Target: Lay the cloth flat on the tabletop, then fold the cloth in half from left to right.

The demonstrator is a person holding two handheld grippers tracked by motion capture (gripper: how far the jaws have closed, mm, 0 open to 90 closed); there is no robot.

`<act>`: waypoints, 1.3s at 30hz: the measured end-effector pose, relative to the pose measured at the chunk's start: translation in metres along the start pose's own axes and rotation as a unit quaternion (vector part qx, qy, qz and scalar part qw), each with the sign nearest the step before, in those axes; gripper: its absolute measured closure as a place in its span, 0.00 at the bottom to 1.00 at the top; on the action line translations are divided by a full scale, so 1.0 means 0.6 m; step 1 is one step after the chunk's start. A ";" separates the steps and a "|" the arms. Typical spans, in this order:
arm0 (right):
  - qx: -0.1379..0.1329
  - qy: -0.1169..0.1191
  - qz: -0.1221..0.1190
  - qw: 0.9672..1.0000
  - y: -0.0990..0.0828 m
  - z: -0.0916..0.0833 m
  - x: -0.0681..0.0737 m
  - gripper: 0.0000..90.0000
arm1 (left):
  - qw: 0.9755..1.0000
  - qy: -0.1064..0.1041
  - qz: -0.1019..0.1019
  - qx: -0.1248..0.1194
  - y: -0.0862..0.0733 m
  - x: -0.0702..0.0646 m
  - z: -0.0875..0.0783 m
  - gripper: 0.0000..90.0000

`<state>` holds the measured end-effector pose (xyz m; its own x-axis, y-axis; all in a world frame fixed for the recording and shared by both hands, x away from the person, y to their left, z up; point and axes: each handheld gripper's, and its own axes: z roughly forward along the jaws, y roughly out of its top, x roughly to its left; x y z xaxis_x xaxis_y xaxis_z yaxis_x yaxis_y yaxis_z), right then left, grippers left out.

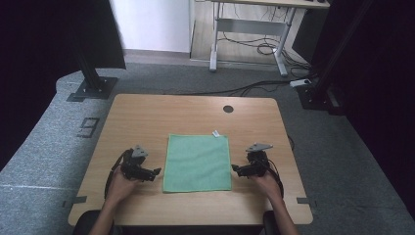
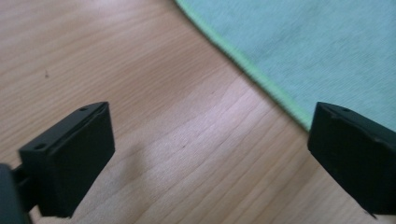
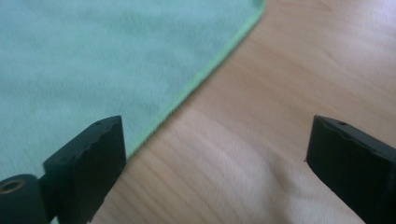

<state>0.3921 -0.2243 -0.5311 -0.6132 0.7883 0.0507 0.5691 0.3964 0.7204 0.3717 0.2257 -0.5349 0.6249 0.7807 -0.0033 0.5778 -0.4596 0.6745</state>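
Both claws, left (image 1: 157, 171) and right (image 1: 233, 168), wide open, empty, flanking green cloth (image 1: 197, 163).

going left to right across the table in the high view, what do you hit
left gripper → green cloth → right gripper, all resting on or hovering at the wooden table

A light wooden table (image 1: 147, 117) with rounded corners stands on grey carpet (image 1: 44, 147). Beyond its far edge, black stands (image 1: 93, 83) flank it, cables (image 1: 254, 88) trail across the floor, and a grey-legged desk (image 1: 249, 29) stands by a white wall (image 1: 151, 24).
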 end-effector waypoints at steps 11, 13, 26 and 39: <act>0.014 -0.007 -0.021 1.000 -0.038 0.018 0.000 0.00 | 1.000 -0.005 0.003 0.010 -0.012 -0.001 0.021 0.00; 0.004 -0.007 -0.024 1.000 -0.042 0.019 0.000 0.00 | 1.000 -0.005 0.003 0.011 -0.012 -0.001 0.021 0.00; 0.004 -0.004 -0.025 1.000 -0.043 0.018 0.001 0.00 | 1.000 -0.005 0.003 0.010 -0.012 -0.001 0.021 0.00; 0.004 -0.007 -0.018 1.000 -0.044 0.016 0.000 0.00 | 1.000 -0.006 0.004 0.010 -0.011 0.000 0.022 0.00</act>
<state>0.3821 -0.2302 -0.5566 -0.6266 0.7792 0.0149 0.5505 0.4291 0.7161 0.3746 0.2230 -0.5489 0.6363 0.7714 -0.0076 0.5833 -0.4746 0.6592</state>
